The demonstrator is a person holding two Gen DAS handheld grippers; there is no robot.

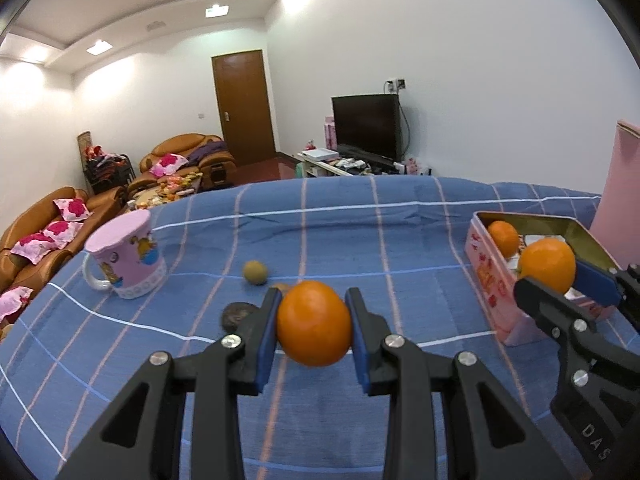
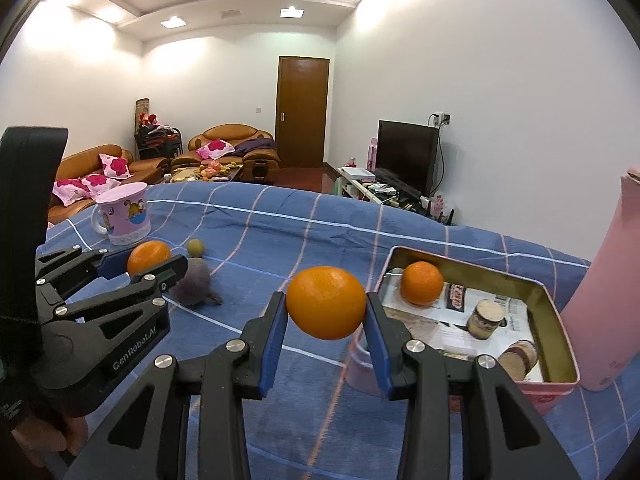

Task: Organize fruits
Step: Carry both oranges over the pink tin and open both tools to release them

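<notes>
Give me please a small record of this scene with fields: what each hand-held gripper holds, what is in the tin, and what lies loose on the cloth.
left hand-held gripper: shut on an orange
right hand-held gripper: shut on a second orange, close beside the tin
pink tin: open; one orange inside, plus two small jars
loose on blue checked cloth: small greenish fruit, dark purplish fruit
pink mug: upside down, far left
</notes>
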